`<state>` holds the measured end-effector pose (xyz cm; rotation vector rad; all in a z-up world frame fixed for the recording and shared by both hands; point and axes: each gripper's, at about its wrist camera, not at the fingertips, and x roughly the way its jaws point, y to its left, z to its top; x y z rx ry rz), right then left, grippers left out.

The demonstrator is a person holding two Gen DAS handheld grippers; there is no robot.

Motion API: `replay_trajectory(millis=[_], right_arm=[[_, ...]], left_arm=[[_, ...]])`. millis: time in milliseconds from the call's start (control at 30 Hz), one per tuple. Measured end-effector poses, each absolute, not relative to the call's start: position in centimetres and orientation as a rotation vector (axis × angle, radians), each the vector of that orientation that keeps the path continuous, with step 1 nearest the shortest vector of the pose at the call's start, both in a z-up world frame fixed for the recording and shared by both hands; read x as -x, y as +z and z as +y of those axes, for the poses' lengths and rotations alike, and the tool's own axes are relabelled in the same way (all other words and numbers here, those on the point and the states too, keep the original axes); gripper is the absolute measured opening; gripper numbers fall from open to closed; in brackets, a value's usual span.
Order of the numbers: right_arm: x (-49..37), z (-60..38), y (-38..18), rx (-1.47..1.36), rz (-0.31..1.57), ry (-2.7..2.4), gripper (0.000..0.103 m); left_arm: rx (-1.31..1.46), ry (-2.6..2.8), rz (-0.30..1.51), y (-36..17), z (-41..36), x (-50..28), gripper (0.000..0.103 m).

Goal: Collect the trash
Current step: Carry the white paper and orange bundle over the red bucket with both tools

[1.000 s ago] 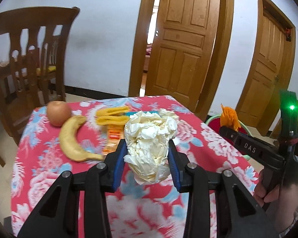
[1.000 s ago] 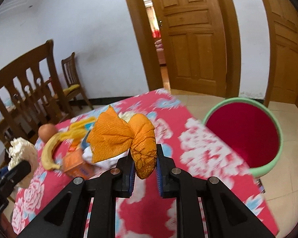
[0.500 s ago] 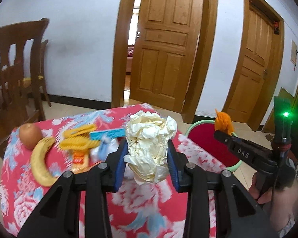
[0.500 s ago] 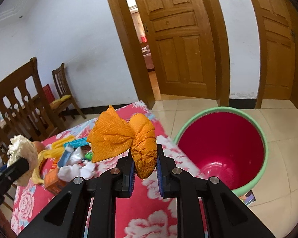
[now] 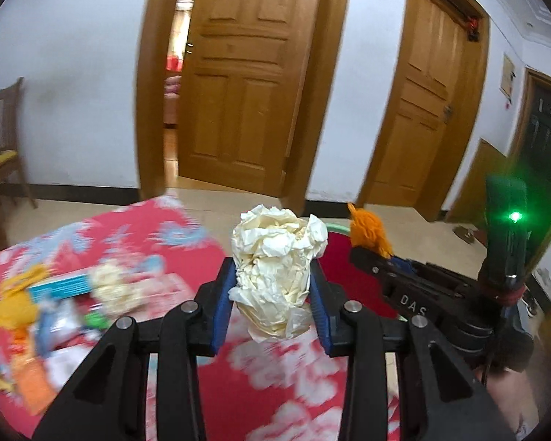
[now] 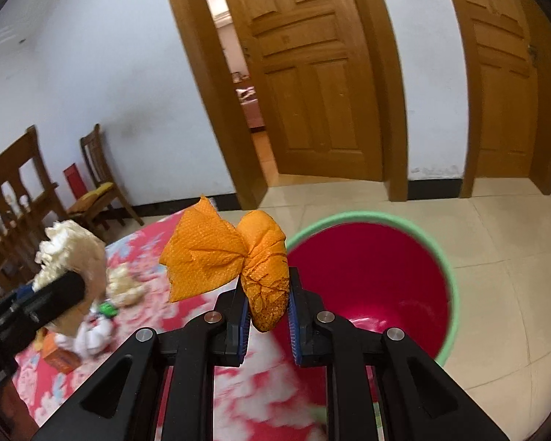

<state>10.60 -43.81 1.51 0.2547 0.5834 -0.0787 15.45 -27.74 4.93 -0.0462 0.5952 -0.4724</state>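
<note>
Now each tool stays clamped, the right tool (image 6: pixel 264 314) on the crumpled orange napkin (image 6: pixel 238 261), the left tool (image 5: pixel 272 307) on the cream paper wad (image 5: pixel 277 257), until squarely above the green-rimmed red bin (image 6: pixel 385 275) beyond the floral-clothed surface (image 5: pixel 187 242).

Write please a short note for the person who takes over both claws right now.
Left claw: shut on crumpled white paper, above the table's edge.
Right claw: shut on orange cloth wad, at the near rim of the red bin.
Done: both pieces lifted; neither is dropped yet.
Left: release both into the bin, then collect the wrappers on the floral tablecloth.
</note>
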Motion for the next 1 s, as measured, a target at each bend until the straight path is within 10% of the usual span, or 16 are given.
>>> replay_trajectory(millis=[1000], right_arm=[[-9.8,-51.7,-3.1,-0.287,0.616,-0.143,0.019]], left_arm=[[0.042,-0.595,0.668,0.5,-36.4,-19.0,0.042]])
